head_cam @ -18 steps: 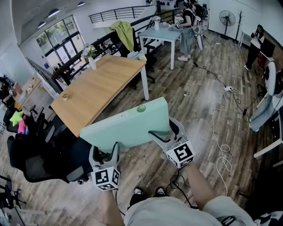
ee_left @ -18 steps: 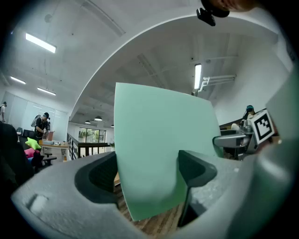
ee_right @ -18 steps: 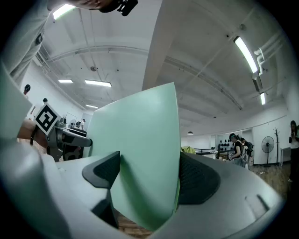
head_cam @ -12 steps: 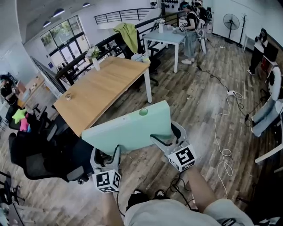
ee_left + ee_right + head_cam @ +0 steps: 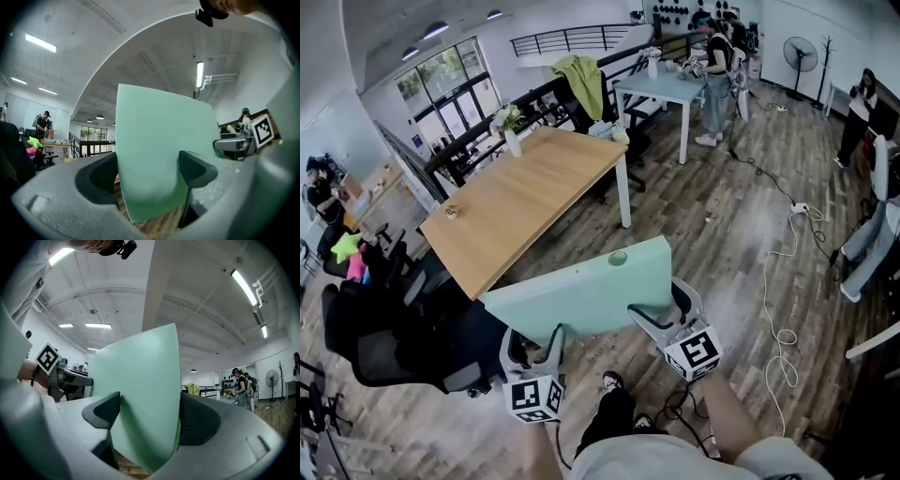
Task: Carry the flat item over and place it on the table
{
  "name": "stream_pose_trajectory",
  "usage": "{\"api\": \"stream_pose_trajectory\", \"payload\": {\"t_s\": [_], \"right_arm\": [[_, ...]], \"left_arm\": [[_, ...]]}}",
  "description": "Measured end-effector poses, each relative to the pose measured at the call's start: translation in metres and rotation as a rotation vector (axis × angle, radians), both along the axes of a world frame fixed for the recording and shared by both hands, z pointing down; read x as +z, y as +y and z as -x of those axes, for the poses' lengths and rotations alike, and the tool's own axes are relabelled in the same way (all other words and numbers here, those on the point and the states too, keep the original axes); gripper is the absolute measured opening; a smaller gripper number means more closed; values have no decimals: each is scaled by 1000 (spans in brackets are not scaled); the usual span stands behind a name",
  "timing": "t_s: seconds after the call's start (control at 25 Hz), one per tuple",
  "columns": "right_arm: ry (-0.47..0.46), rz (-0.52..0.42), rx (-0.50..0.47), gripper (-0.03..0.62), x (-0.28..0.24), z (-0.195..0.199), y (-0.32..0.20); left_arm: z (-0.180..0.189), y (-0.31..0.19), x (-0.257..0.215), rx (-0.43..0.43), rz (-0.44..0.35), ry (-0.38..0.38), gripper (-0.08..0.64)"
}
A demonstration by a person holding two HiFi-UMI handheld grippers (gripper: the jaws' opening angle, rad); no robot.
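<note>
Head view: holding a flat mint-green panel (image 5: pixel 581 292) up in the air, roughly level, above the wood floor (image 5: pixel 722 234) and just short of the near end of the long wooden counter (image 5: pixel 525 192). Pinching its near edge at two spots, with the left gripper (image 5: pixel 532 345) toward the near-left corner and the right gripper (image 5: pixel 667 309) toward the near-right. Not yet resting on the counter. At the counter's far end, a vase of flowers (image 5: pixel 511 139); to its left, a black office chair (image 5: pixel 384 347).

Left gripper view: spread wide yet clamped, with both dark pads pressing on the two faces of the panel (image 5: pixel 159 150), which rises between them and fills the middle. Off to the right, along the same edge, the right gripper (image 5: pixel 243 140).

Right gripper view: again set wide and closed on the panel (image 5: pixel 140 380), pads tight against either face. Off to the left, the left gripper (image 5: pixel 61 371) on the same edge.
</note>
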State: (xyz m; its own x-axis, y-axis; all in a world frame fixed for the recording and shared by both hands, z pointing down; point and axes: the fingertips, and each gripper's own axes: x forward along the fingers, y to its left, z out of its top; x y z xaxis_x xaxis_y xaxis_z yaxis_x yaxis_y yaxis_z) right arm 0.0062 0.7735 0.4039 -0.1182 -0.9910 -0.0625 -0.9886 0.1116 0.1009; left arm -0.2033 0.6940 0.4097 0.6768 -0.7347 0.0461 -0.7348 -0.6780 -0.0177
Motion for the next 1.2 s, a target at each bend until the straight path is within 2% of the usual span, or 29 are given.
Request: {"api": "stream_pose_trajectory", "payload": {"t_s": [0.2,0.52,0.88,1.2], "right_arm": [[5,3,4,396,1,-10,-11],[18,4,-19,395,1,-22,-58],[-4,29,4,396,7,-42,-126],[-3,47,-3,394,4,-42,-199]], "left_arm": [[-11,-13,3,17,4,3,422],[-22,-55,8,5,13,-3,422],[-43,-128,7,22,20,1,422],[-44,-200,9,21,43,10,422]]}}
